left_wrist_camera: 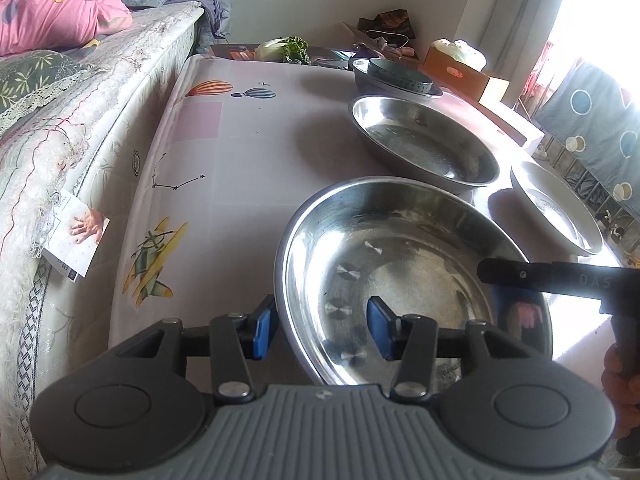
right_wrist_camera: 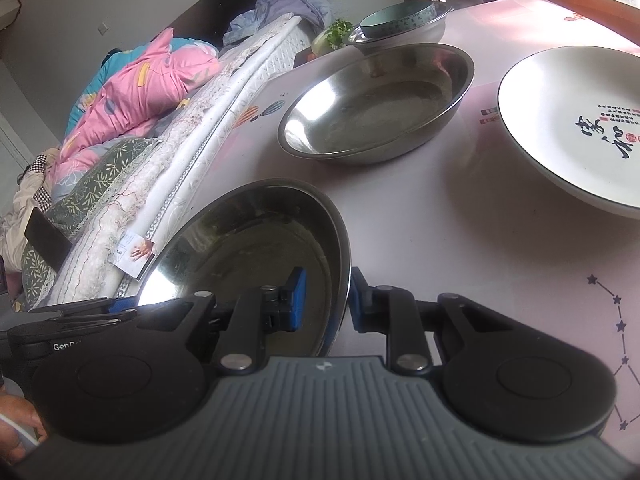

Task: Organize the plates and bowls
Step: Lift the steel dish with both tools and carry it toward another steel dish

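Note:
A steel bowl (left_wrist_camera: 400, 272) sits nearest me, tilted off the table. My left gripper (left_wrist_camera: 320, 328) is open and straddles its left rim, one blue pad outside, one inside. My right gripper (right_wrist_camera: 324, 300) also straddles its rim, on the right side (right_wrist_camera: 280, 248); its pads stand a little apart from the rim and look open. A second steel bowl (left_wrist_camera: 424, 140) (right_wrist_camera: 376, 100) lies behind. A white plate (left_wrist_camera: 560, 208) (right_wrist_camera: 576, 120) with black calligraphy lies to the right. A teal bowl (left_wrist_camera: 400, 76) (right_wrist_camera: 396, 20) sits inside a third steel bowl at the back.
The table (left_wrist_camera: 224, 152) has a pale cloth with balloon, plane and star prints. A bed (left_wrist_camera: 80, 120) with a pink quilt (right_wrist_camera: 140, 88) runs along the left edge. Greens (left_wrist_camera: 296, 48) and a cardboard box (left_wrist_camera: 460, 68) lie beyond the far edge.

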### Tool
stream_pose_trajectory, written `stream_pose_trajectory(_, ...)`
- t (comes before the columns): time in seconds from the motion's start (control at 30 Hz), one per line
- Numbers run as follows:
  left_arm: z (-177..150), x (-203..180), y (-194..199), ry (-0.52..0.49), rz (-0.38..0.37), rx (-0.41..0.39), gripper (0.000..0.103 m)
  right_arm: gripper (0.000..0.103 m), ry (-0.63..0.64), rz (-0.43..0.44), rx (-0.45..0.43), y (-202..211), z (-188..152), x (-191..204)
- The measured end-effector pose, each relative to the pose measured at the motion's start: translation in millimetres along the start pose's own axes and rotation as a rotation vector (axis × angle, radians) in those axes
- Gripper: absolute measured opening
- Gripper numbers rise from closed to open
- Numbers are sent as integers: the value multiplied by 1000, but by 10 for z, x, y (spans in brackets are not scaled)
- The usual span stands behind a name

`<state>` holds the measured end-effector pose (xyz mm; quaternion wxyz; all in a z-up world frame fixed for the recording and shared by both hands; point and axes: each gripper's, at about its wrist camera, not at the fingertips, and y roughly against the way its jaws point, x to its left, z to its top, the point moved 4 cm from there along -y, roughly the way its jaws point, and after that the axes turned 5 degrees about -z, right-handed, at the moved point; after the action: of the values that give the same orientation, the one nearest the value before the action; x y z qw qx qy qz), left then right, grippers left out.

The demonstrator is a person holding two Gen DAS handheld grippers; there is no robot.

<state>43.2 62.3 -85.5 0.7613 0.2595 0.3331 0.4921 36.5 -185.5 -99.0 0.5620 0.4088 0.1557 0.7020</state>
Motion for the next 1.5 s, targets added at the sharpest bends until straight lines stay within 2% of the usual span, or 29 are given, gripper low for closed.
stream_pose_trajectory(0.33, -12, -75, -2, 21, -37, 9, 53, 22, 4, -13, 1, -10, 22, 17)
stream_pose_trajectory(0.6, -108, -191, 30, 39, -124, 37, 53, 23, -18, -46, -20, 28, 71, -128)
stream_pose_trajectory(0.73, -94, -174, 43, 32, -105, 20, 52, 23, -21, -43, -37, 66, 79, -154)
stream_pose_trajectory(0.87, -71, -133, 41, 12, -40, 12, 52, 23, -2, -61, -45, 84, 69, -147)
stream_pose_trajectory(0.93, -68, -119, 33, 0, -10, 13, 49, 23, -1, -68, -42, 90, 46, -153)
stream_pose_trajectory(1.17, -90, -140, 30, -27, 26, 15, 41, 23, -4, -74, -41, 108, -5, -171)
stream_pose_trajectory(1.4, -84, -146, 21, -20, 19, 12, 22, 18, 51, -87, -45, 122, -43, -85)
stream_pose_trajectory(1.5, -83, -133, 27, -16, 27, 10, 19, 18, 78, -105, -54, 131, -49, -54)
